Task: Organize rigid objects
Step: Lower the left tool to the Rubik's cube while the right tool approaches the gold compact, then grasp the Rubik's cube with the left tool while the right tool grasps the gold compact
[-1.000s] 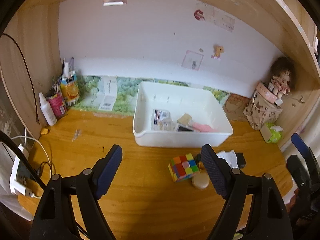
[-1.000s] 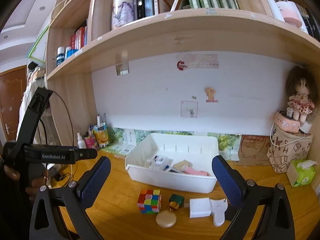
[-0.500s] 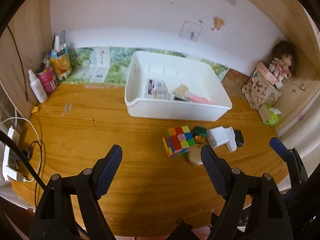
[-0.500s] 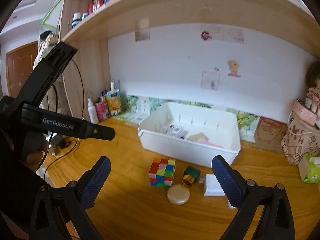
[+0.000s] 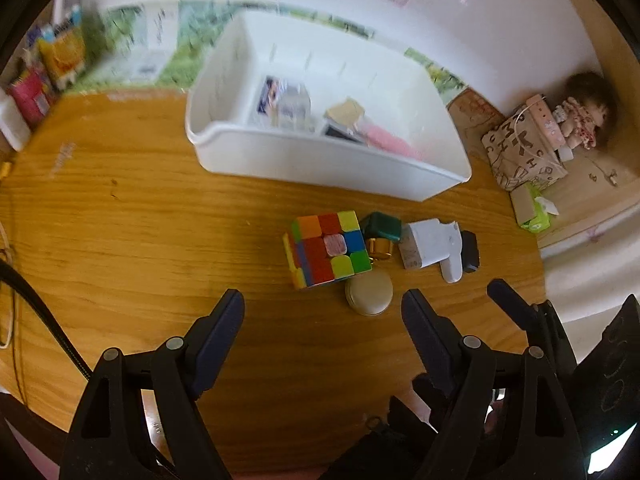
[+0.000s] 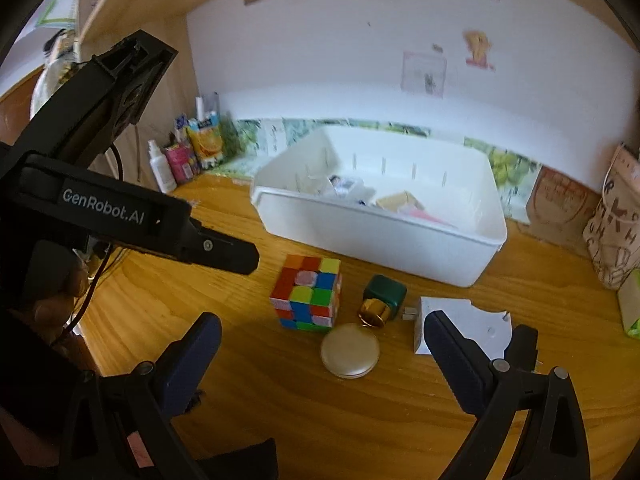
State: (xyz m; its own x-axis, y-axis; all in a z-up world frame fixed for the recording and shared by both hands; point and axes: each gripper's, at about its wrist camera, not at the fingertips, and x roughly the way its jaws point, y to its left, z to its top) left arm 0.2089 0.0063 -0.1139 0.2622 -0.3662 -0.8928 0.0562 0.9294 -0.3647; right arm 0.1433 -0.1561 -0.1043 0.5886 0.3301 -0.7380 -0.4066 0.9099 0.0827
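hovering over the tabletop [image 5: 140, 240], the left claw [image 5: 322, 308] and right claw [image 6: 322, 336] gape empty near the puzzle cube [image 5: 328, 248].

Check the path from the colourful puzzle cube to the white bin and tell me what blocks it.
Nothing visible does. The multicoloured puzzle cube sits on bare wooden desk just in front of the white plastic bin; only the bin's front wall must be cleared.

Both tongs, left [image 5: 322, 312] and right [image 6: 322, 340], point steeply downward, jaws wide apart and empty.
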